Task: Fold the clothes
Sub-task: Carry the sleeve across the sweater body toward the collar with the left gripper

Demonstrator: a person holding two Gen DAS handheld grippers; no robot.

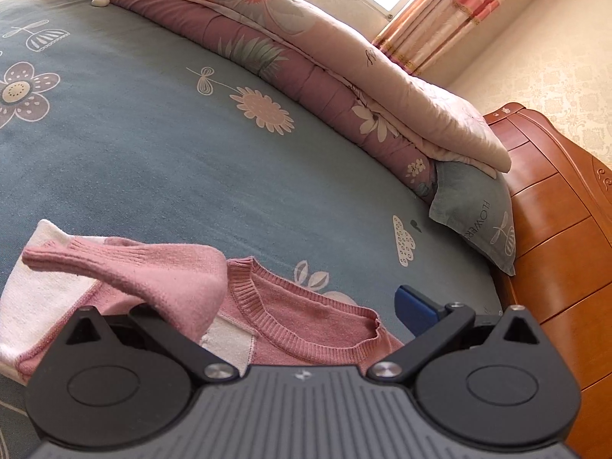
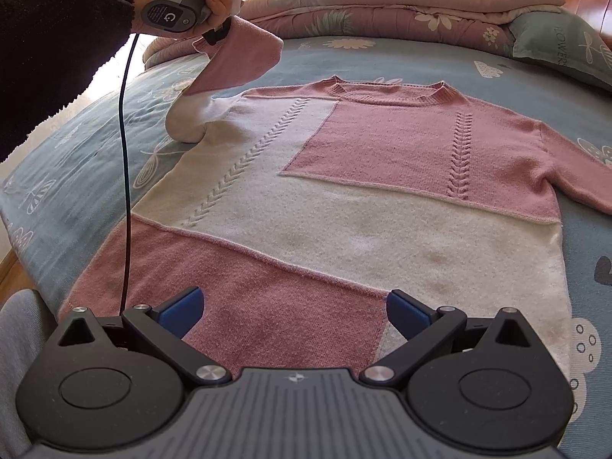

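Observation:
A pink and cream knit sweater (image 2: 344, 191) lies flat, front up, on the bed, neck toward the quilts. Its left sleeve (image 2: 241, 61) is lifted off the bed and folds over toward the body. In the left wrist view that sleeve (image 1: 164, 275) drapes over my left gripper's (image 1: 294, 306) left finger and hides it. The blue right finger (image 1: 415, 311) stands far apart, so the jaws are wide open. The collar (image 1: 306, 329) lies just under them. My right gripper (image 2: 294, 306) hovers open over the sweater's pink hem, holding nothing. The right sleeve (image 2: 573, 176) lies flat.
A blue flowered sheet (image 1: 153, 153) covers the bed. Folded quilts (image 1: 306, 57) and a blue pillow (image 1: 474, 214) line the far side by a wooden headboard (image 1: 554, 210). A person's hand (image 2: 214, 0) holds the left gripper's handle; its black cable (image 2: 124, 153) hangs across the sweater's left edge.

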